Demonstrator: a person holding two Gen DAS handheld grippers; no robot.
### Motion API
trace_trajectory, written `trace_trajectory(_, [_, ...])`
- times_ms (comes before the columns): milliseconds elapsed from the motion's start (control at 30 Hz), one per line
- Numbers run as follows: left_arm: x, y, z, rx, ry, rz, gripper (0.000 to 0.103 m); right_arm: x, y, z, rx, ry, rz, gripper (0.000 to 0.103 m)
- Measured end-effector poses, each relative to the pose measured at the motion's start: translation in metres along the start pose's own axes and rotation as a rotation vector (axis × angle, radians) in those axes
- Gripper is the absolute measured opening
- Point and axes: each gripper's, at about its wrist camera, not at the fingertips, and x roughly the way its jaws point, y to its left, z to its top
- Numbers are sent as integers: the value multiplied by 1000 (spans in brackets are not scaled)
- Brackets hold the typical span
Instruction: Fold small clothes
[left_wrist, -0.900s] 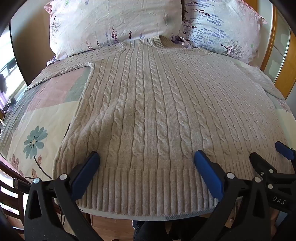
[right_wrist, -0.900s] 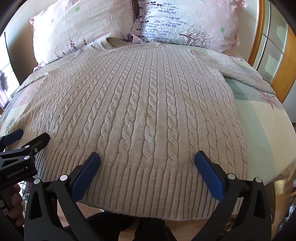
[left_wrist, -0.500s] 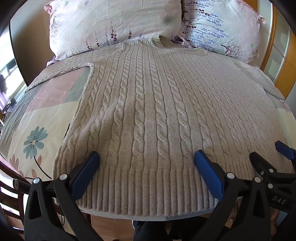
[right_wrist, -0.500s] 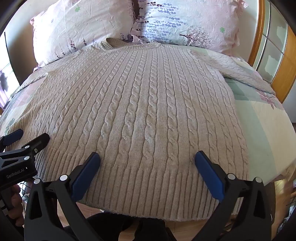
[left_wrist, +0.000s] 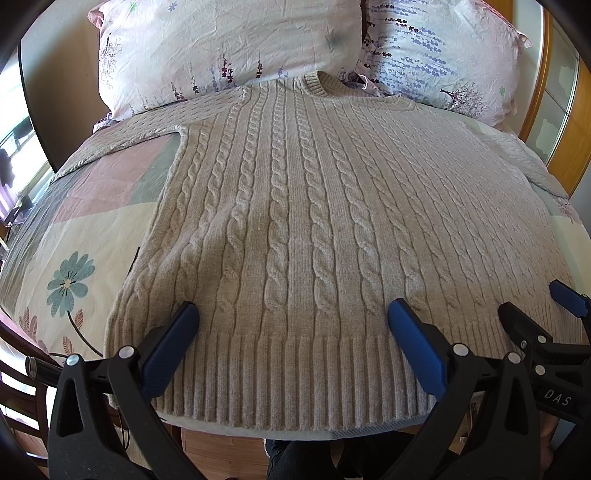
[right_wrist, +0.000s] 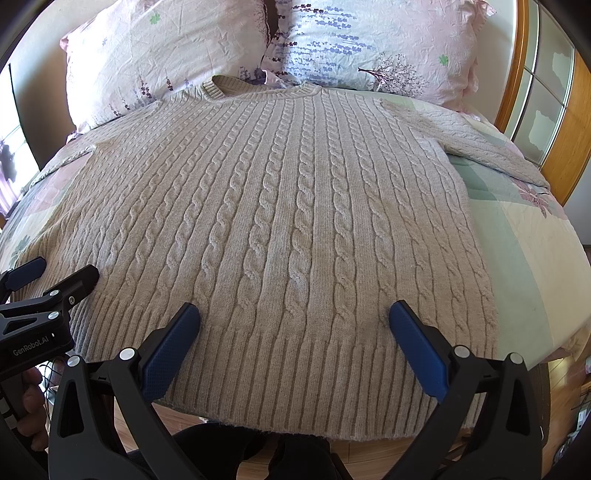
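A beige cable-knit sweater (left_wrist: 295, 221) lies flat on the bed, neck toward the pillows, sleeves spread out to both sides; it also fills the right wrist view (right_wrist: 288, 221). My left gripper (left_wrist: 291, 317) is open and empty, hovering over the ribbed hem on the sweater's left half. My right gripper (right_wrist: 293, 317) is open and empty over the hem on the right half. Each gripper shows at the edge of the other's view: the right one (left_wrist: 535, 306) and the left one (right_wrist: 55, 273).
Two floral pillows (left_wrist: 229, 48) (right_wrist: 369, 40) lean at the head of the bed. The patchwork floral bedspread (left_wrist: 74, 240) (right_wrist: 528, 258) shows on both sides of the sweater. A wooden frame (right_wrist: 561, 147) stands at right. The bed's near edge lies just below the hem.
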Motion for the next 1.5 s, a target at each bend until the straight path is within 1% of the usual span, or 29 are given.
trace_trajectory(1133, [-1, 0, -1, -3, -9, 0, 101, -2, -1, 0, -4, -17, 1, 102])
trace_trajectory(1500, [-1, 1, 0, -4, -2, -2, 101, -2, 0, 1, -13, -10, 8, 102])
